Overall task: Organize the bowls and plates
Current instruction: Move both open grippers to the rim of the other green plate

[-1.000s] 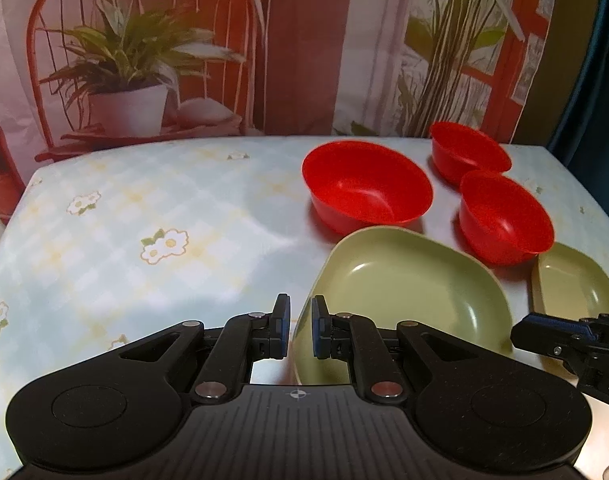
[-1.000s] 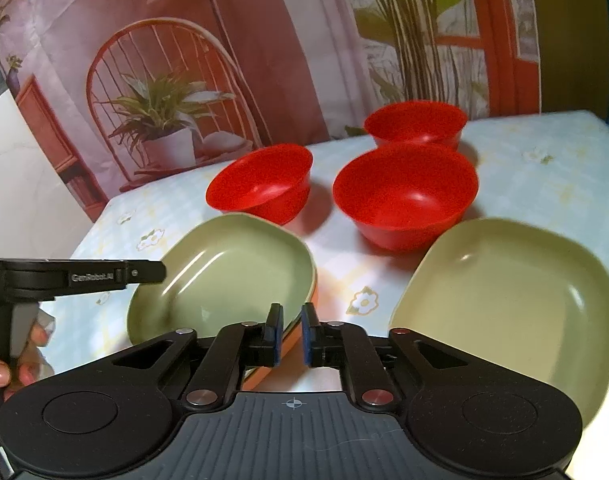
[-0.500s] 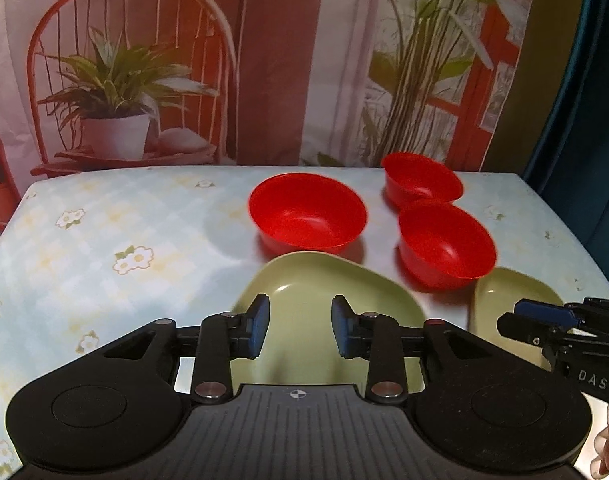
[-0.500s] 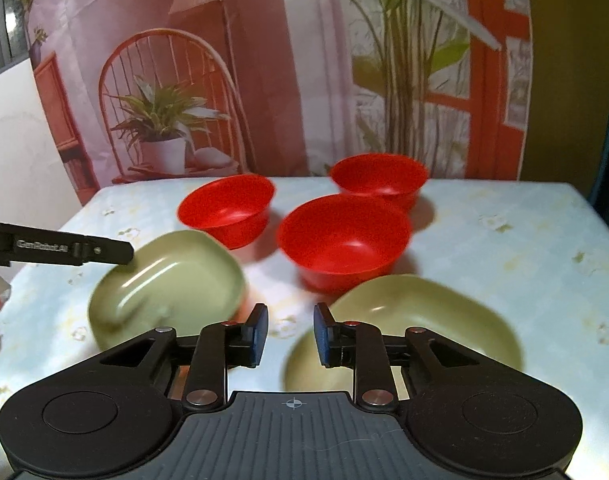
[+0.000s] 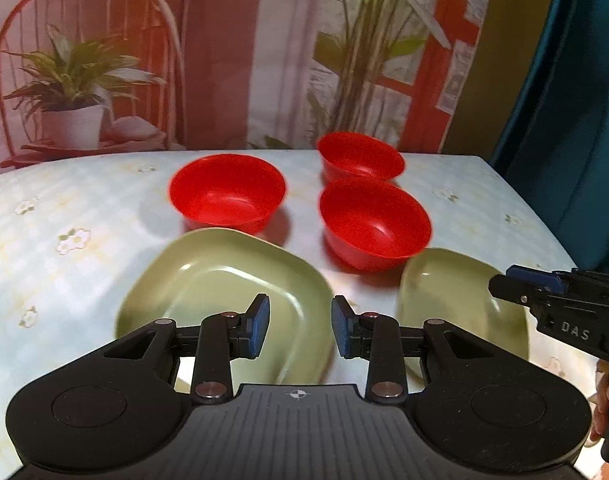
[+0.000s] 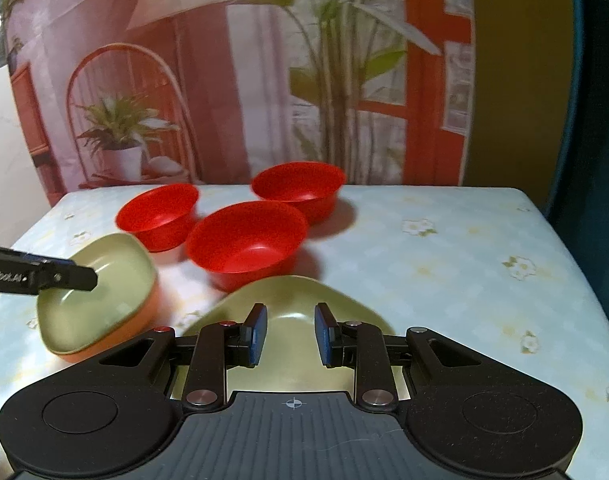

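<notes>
L gripper (image 5: 300, 330) released plate (image 5: 224, 276), R gripper (image 6: 290, 334) too

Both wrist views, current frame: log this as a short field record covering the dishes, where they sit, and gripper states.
surface: table with floral cloth
red bowls: three, upright, empty; left bowl, near bowl, far bowl
green plates: two, in front of the bowls; left plate, right plate
left plate underside: orange, seen in right wrist view
left gripper: open, above left plate, holding nothing
right gripper: open, above right plate, holding nothing
stacking: none yet
</notes>
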Available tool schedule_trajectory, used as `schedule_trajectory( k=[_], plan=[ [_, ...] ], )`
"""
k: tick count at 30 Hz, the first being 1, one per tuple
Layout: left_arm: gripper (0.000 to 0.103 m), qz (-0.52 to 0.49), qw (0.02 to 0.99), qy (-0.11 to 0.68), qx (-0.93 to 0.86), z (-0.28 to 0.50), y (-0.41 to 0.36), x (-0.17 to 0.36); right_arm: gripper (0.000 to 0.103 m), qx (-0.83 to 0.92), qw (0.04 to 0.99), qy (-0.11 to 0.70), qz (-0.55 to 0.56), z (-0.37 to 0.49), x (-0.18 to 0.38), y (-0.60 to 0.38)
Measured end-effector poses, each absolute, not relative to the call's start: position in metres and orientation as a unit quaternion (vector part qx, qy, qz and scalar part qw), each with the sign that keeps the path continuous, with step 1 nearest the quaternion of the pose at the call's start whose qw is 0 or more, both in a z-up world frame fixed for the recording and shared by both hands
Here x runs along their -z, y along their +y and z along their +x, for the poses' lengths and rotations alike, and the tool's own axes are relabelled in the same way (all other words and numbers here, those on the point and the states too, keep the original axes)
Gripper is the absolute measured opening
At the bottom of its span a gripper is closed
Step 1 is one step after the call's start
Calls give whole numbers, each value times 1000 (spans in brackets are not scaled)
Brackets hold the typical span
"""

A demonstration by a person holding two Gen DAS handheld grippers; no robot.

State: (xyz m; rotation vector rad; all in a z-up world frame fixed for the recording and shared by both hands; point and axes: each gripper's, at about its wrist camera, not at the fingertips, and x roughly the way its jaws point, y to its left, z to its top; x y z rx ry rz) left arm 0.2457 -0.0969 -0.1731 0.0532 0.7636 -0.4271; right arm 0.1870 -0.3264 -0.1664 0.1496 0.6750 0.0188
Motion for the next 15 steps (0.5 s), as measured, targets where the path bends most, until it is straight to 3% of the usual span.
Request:
schedule_trajectory(
  k=[15],
  plan=[
    [36,23,881,401,249,239,-139,195,25,25,938,331,96,178,185,-370]
  ],
)
